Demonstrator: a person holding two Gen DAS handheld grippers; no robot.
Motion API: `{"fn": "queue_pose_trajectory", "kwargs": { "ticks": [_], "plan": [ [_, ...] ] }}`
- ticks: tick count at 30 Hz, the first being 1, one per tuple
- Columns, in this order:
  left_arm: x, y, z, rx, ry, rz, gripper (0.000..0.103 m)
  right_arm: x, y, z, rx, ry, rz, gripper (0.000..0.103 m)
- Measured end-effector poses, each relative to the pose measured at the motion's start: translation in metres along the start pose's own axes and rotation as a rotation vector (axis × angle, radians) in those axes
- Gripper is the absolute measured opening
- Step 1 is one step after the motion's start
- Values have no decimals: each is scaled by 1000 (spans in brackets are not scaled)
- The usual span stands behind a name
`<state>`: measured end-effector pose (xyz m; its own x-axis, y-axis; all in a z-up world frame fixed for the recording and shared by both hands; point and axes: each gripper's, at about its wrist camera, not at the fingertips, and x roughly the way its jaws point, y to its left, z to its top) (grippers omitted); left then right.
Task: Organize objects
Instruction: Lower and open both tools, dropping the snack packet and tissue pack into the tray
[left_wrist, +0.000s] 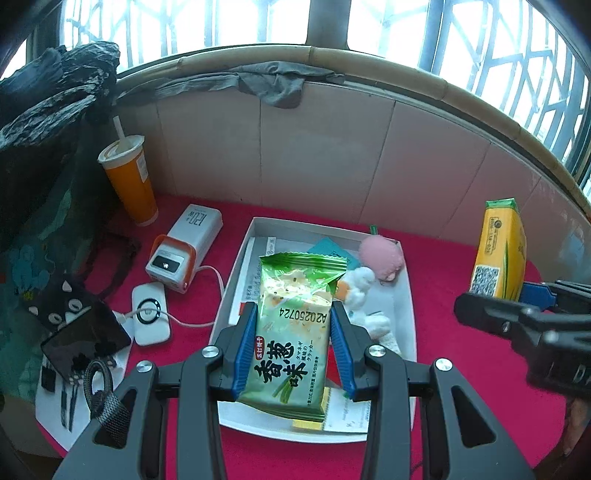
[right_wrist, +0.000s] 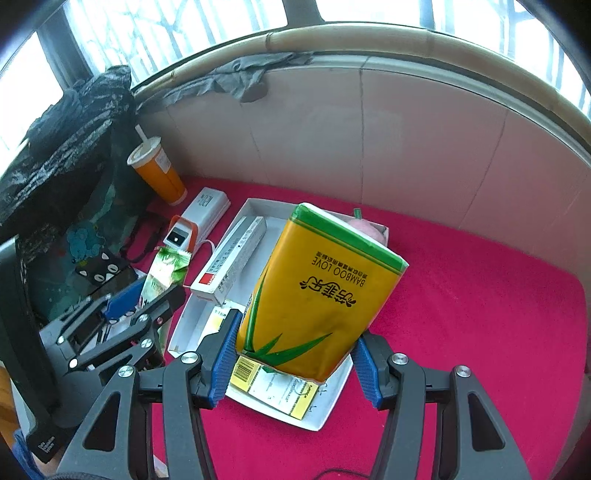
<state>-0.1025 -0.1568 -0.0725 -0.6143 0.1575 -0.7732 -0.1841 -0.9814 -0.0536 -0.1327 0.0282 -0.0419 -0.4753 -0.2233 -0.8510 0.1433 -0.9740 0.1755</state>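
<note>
My left gripper (left_wrist: 293, 314) is shut on a green cracker packet (left_wrist: 295, 325) and holds it above the white tray (left_wrist: 410, 295). The packet also shows in the right wrist view (right_wrist: 166, 271). My right gripper (right_wrist: 295, 332) is shut on a yellow tissue pack (right_wrist: 317, 295) with green bamboo print, held over the tray (right_wrist: 332, 402); the pack also shows in the left wrist view (left_wrist: 498, 251). The tray holds a pink plush (left_wrist: 382, 258), a white plush (left_wrist: 365, 291), a long white box (right_wrist: 232, 258) and paper cards.
Red cloth (right_wrist: 480, 314) covers the table. To the left are an orange cup with a straw (left_wrist: 129, 177), a white power bank (left_wrist: 184, 251), a small white device with a cable (left_wrist: 149, 314), a phone (left_wrist: 85, 332) and a dark bag (left_wrist: 44, 206). A tiled wall stands behind.
</note>
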Motion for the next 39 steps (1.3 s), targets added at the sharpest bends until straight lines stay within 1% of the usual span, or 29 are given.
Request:
{"fn": "queue_pose_trajectory", "kwargs": {
  "ticks": [6,10,17,22,24,29,34,36,38,39],
  "plan": [
    [14,4,12,28,11,7,38,20,13,7,-44,35,-30,61],
    [24,7,17,25,23,4,38,30,19,12,-79,53,-45,61],
    [39,12,20,24,40,13,38,43,22,15,-96,82,-62,61],
    [52,16,25,23,54,37,38,56,24,15,-140,112,-114,61],
    [58,17,29,26,64,44,38,61,23,14,-150,129,-121,61],
    [67,12,36,52,77,45,38,70,21,11,-155,151,-133,61],
    [77,7,37,44,101,36,41,74,18,13,-150,152,-146,63],
    [78,4,37,56,93,44,46,74,17,14,-142,150,-147,64],
    [78,2,37,59,84,35,66,74,15,16,-134,147,-149,65],
    [78,2,37,60,83,28,71,74,14,16,-131,145,-149,68]
  ]
}}
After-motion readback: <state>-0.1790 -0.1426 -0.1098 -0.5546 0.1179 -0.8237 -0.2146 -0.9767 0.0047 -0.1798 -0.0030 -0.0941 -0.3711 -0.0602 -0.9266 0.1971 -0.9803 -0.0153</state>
